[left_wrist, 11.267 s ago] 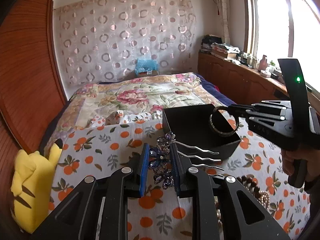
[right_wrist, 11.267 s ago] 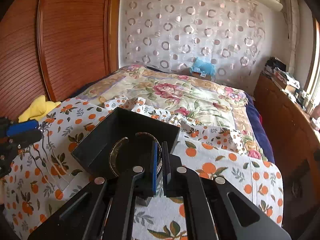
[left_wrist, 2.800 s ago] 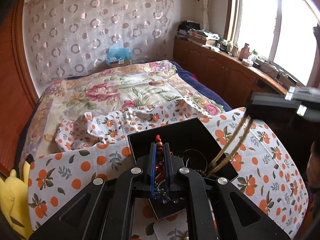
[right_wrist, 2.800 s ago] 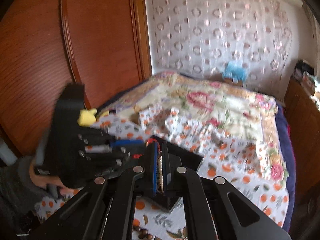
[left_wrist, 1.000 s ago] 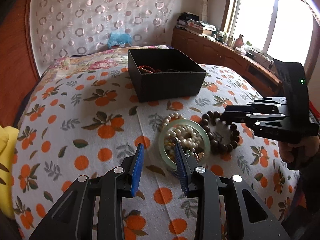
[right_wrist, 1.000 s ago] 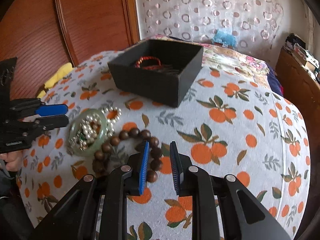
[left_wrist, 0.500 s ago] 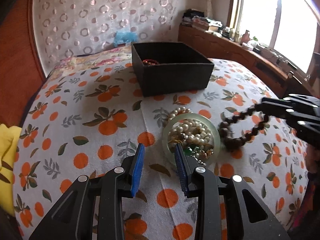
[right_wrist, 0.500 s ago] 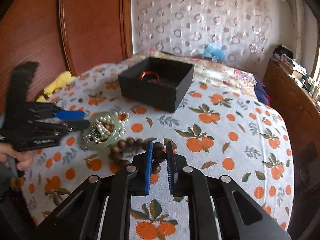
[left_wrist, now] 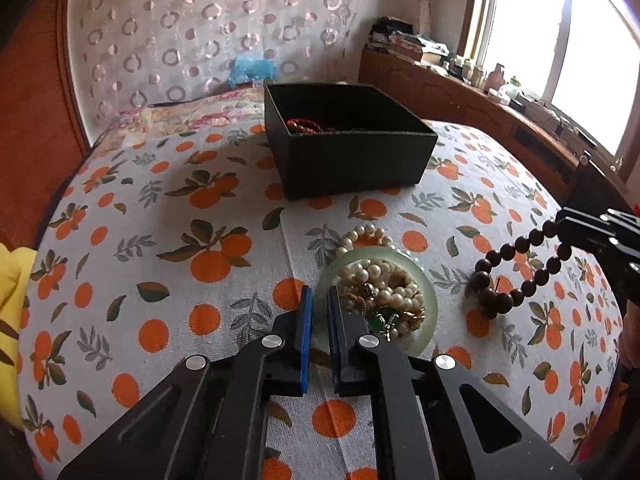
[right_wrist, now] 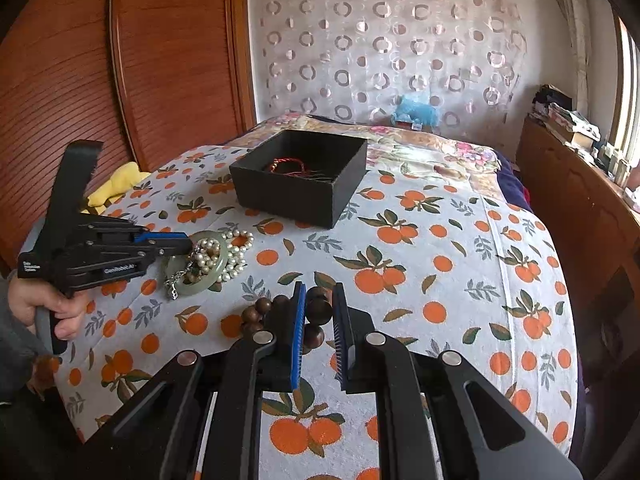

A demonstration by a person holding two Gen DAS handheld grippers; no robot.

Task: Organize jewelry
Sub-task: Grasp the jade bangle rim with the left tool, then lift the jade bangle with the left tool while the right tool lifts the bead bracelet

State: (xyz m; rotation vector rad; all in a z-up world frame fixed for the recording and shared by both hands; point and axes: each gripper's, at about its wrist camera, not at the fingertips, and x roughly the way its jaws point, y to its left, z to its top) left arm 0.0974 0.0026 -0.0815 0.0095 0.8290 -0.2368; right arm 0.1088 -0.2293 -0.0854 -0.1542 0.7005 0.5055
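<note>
A pale green jade bangle [left_wrist: 429,294] lies on the orange-print cloth with a pearl strand [left_wrist: 380,276] and a chain heaped in it. My left gripper [left_wrist: 319,297] is closing its jaws on the bangle's near rim, blue pads against it. The right wrist view shows the same pinch: left gripper [right_wrist: 182,246], bangle [right_wrist: 196,289]. My right gripper [right_wrist: 319,300] is shut on a dark wooden bead bracelet [right_wrist: 264,306], which hangs from it just above the cloth [left_wrist: 504,280]. The black box [left_wrist: 352,156] stands behind, with a red cord bracelet [right_wrist: 286,166] inside.
A yellow plush toy [right_wrist: 116,188] lies at the bed's left edge by the wooden wardrobe [right_wrist: 80,80]. A wooden cabinet [left_wrist: 500,112] runs along the right under the window. The cloth drops off at the near and right edges.
My left gripper's jaws have come together on the bangle's rim. The right gripper has lifted the bead bracelet off the cloth and drawn it away from the bangle.
</note>
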